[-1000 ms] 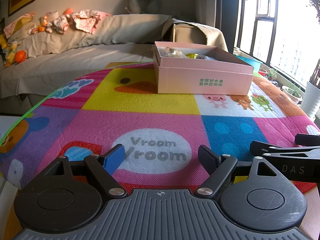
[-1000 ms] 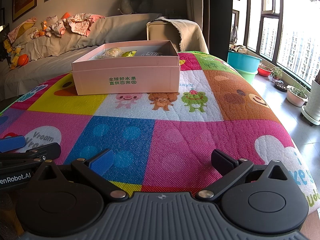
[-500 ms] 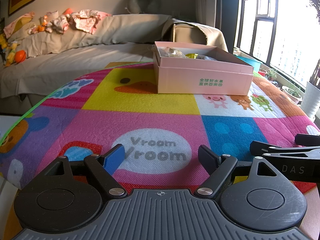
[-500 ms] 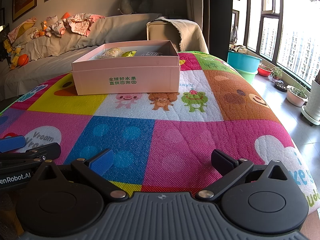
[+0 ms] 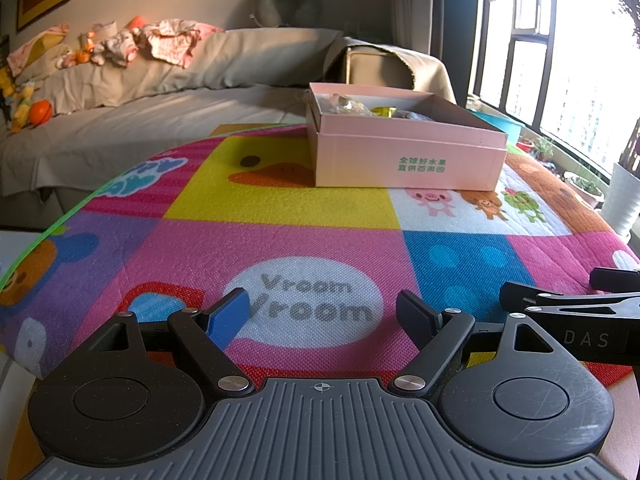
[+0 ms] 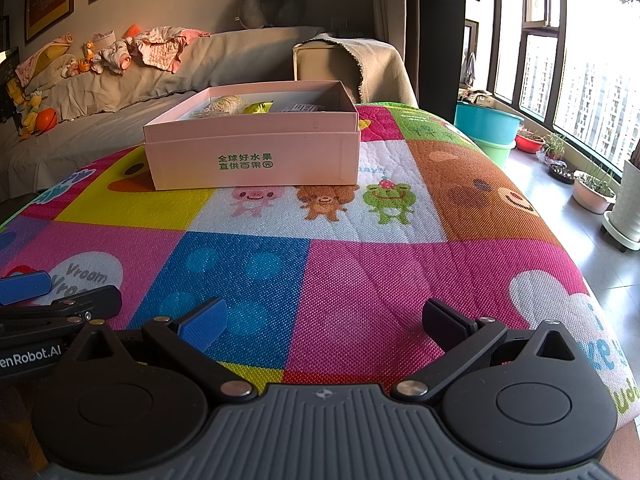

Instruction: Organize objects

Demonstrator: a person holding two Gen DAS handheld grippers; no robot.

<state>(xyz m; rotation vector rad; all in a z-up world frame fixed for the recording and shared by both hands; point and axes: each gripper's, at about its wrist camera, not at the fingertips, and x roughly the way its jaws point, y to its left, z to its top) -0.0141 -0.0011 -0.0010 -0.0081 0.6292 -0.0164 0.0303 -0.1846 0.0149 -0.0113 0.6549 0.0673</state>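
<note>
An open pink cardboard box (image 5: 404,160) with green print stands at the far side of a colourful cartoon mat (image 5: 280,240); it also shows in the right wrist view (image 6: 252,160). Several small items lie inside it, among them a yellow-green packet (image 6: 258,107) and a pale bag (image 6: 224,104). My left gripper (image 5: 324,312) is open and empty, low over the mat's near edge. My right gripper (image 6: 326,320) is open and empty, beside the left one, also near the front edge.
A grey-covered sofa (image 5: 140,120) with clothes and toys lies behind the mat. Teal basins (image 6: 488,124) and plant pots (image 6: 592,196) stand on the floor by the windows at right. The mat's right edge drops to the floor.
</note>
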